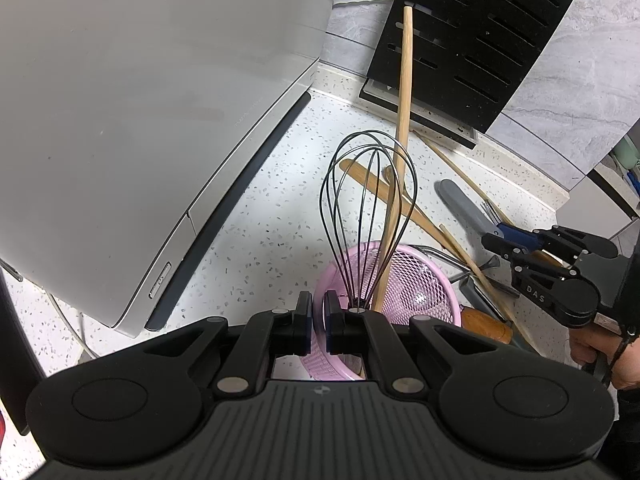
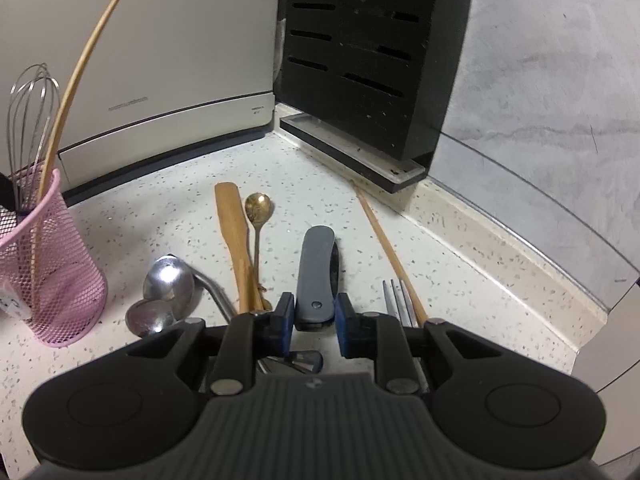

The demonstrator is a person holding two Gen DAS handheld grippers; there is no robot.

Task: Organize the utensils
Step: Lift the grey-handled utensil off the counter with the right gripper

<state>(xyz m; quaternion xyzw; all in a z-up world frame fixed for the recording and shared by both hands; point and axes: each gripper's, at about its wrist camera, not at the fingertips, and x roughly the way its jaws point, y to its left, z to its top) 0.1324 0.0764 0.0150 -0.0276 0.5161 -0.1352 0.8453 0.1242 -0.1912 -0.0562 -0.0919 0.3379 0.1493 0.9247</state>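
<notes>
**Grey-handled tool dead ahead of my right tongs, lying along their line**

My right gripper [image 2: 311, 322] sits low over the speckled counter [image 2: 168, 184], its blue pads narrowed to either side of the near end of the grey-handled tool [image 2: 317, 276]. In the right wrist view thin gaps show between pads and handle, so I judge that I bracket it rather than clamp it; contact is too close to call. What matters is the axis: the tool runs straight away from me, toward the black knife block [image 2: 360, 64], so its length lies along my fingers, not across them. If I close, I would pinch the handle across its narrow width at the end nearest me, and the far end could droop or swing once lifted.

My left gripper [image 1: 319, 320] is pinched nearly shut on the rim of the pink mesh holder [image 1: 420, 280], steadying it. The whisk [image 1: 368, 216] and a long wooden stick [image 1: 404, 120] already stand in it. From my right tongs that holder lies off to the left, well apart from the grey tool.

The wooden spatula [image 2: 234, 236], gold spoon [image 2: 259, 210], steel spoons [image 2: 166, 280], fork [image 2: 396, 300] and a chopstick [image 2: 384, 240] lie flat, all roughly parallel to the grey tool. The right hand is nearer to every one of them.
</notes>
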